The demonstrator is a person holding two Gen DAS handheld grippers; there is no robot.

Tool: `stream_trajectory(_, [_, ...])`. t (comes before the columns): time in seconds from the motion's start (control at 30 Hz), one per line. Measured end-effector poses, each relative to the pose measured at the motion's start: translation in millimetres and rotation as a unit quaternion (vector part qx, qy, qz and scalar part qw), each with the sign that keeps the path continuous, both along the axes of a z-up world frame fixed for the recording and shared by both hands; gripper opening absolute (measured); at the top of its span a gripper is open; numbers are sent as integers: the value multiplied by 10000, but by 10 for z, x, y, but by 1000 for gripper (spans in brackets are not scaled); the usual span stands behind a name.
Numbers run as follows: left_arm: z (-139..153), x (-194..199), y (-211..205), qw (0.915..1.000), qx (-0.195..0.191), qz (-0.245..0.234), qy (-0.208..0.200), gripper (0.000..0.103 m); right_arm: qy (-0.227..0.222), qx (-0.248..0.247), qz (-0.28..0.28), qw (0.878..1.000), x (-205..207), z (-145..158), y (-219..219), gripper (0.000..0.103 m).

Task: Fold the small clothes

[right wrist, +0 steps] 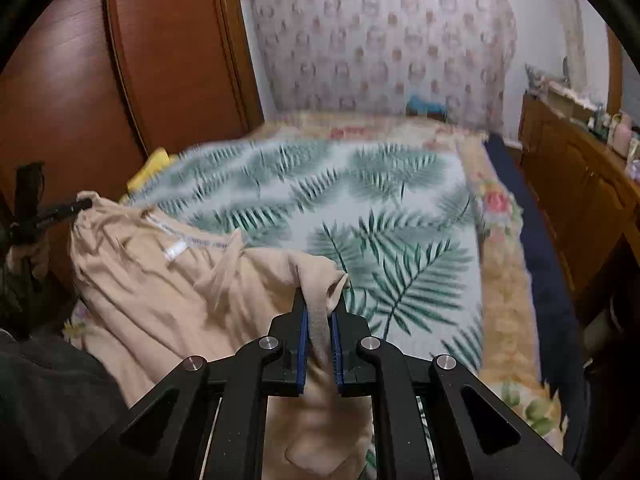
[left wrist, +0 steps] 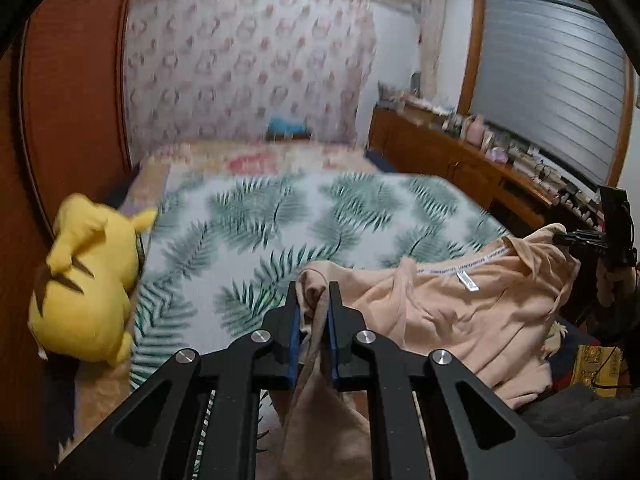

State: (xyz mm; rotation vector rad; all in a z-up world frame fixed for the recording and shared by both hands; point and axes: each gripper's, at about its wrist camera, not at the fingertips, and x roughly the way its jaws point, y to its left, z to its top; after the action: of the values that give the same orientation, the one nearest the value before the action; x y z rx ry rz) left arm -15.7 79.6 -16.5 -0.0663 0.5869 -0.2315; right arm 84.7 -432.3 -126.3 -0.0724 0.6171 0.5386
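Note:
A beige small top (left wrist: 472,312) hangs stretched between my two grippers above the palm-leaf sheet (left wrist: 280,224). Its neckline with a white label faces up. My left gripper (left wrist: 314,292) is shut on one bunched corner of the top. My right gripper (right wrist: 320,300) is shut on the opposite corner of the same top (right wrist: 168,292). The right gripper also shows at the right edge of the left wrist view (left wrist: 576,238), and the left gripper at the left edge of the right wrist view (right wrist: 80,205). The top's lower part hangs below the fingers, partly hidden.
A yellow plush toy (left wrist: 86,292) lies at the bed's left edge by a wooden wardrobe (left wrist: 72,100). A wooden sideboard (left wrist: 460,160) with clutter runs along the right. A floral quilt (right wrist: 508,320) borders the palm-leaf sheet (right wrist: 360,208).

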Motion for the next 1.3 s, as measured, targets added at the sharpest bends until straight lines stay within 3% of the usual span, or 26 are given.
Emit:
stream_trajectory(0.23, [813,-281,-44,9952,26,-136,-970,11,-865,38,-88,9962,-472,728,-32,9])
stream_trajectory(0.47, [1547,-271,8,9847,142,-85,-1737,11,-1835,244,24,9827,-848,1592,-50,9])
stream_trajectory(0.9, [2730,-398,201,9483,510,291,-3118,11,-3118,232,-207,9496,-1165,2960,-48,8])
stream_trajectory(1.07, [2754,-389,296,9438,614,425,-3220,11,-3339,277,-315,9417,-1251,3229,-85,8])
stream_trajectory(1.17, [2610,-187,293,9499,695,485,-3010,11,-3251,164,-448,9445,-1109,3153,-50,8])
stream_trajectory(1.3, [2260,383,277,9602,803,594,-2609,11,-2889,-67,-547,9558,-660,2914,213,8])
